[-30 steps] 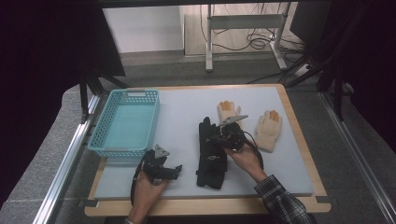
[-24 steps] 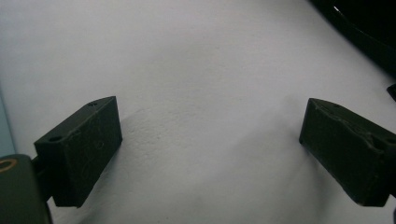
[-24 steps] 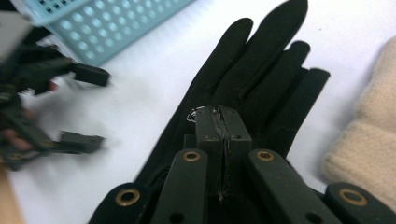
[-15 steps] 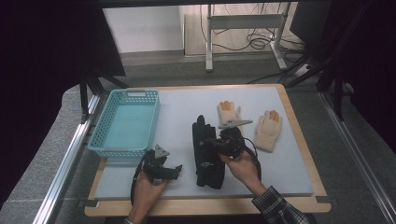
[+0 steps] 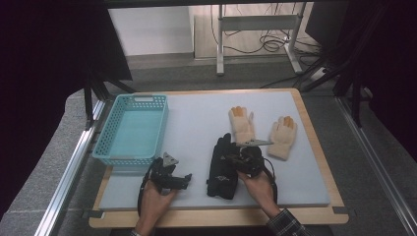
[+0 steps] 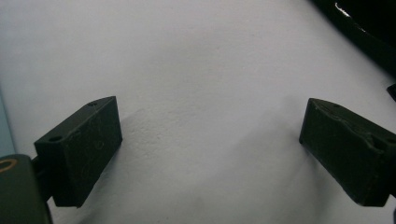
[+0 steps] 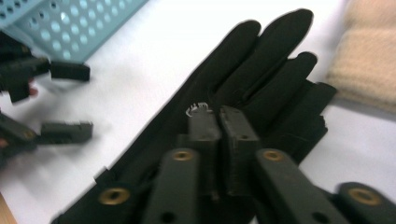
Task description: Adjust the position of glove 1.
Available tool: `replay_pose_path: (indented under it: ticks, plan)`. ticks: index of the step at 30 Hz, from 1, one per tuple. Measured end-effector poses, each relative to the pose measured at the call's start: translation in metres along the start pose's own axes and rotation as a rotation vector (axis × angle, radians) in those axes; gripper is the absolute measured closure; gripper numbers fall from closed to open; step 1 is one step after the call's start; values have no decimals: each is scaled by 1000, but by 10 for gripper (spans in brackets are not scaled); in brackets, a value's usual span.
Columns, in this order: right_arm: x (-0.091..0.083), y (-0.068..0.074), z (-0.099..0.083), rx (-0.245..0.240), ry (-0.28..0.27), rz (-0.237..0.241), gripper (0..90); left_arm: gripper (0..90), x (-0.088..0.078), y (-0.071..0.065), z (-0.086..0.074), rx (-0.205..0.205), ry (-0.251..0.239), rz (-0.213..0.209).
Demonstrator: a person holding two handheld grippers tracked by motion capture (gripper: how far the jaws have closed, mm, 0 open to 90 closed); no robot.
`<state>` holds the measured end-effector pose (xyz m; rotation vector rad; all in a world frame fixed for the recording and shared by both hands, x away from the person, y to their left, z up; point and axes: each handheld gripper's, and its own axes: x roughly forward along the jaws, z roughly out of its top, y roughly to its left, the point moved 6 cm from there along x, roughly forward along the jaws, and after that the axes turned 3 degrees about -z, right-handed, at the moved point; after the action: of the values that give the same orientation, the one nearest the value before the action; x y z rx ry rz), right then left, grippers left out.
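A black glove [image 5: 220, 173] lies flat on the grey mat, fingers pointing away from the person; a second black layer seems to lie under it. My right gripper [image 5: 228, 158] hovers low over its palm [image 7: 261, 65]. Its jaws [image 7: 218, 116] stand open by a narrow slit, have just been opening, and have nothing visible between them. Two beige gloves [image 5: 241, 123] [image 5: 283, 135] lie beyond, to the right. My left gripper [image 5: 185, 179] rests near the front edge, left of the black glove. Its jaws [image 6: 210, 154] are wide open over bare mat.
A light blue plastic basket [image 5: 105, 147] stands at the left of the mat, just beyond the left gripper, with nothing in it. The mat lies on a wooden board [image 5: 314, 142]. Metal rails run along both sides of the table.
My right gripper has moved toward the person and a little lower, from the glove's fingers to its palm. The left gripper has stayed put.
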<state>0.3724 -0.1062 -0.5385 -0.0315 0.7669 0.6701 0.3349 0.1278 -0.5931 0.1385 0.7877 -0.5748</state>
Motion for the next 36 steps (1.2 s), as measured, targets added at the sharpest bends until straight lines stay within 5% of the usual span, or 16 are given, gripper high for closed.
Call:
replay_pose_path:
  ticks: [5,8,18,20,24,30,36]
  plan:
    - [-3,-9,1,-47,-12,-17,637,59,0,0,0,3,3,-1]
    - [-7,-21,0,-116,2,-33,552,59,0,0,0,2,2,0]
    - [-20,-41,-23,-184,22,-5,528,59,0,0,0,-1,0,-1]
    - [-23,-40,-35,-208,28,15,692,59,0,0,0,-1,0,-1]
    - [-23,-34,-49,-230,58,67,849,63,-1,0,0,-1,-1,-1]
    - [-20,-23,-58,-264,60,126,883,57,-2,0,-1,6,3,3]
    - [-12,-12,-56,-293,53,132,883,38,-7,7,-7,4,10,3]
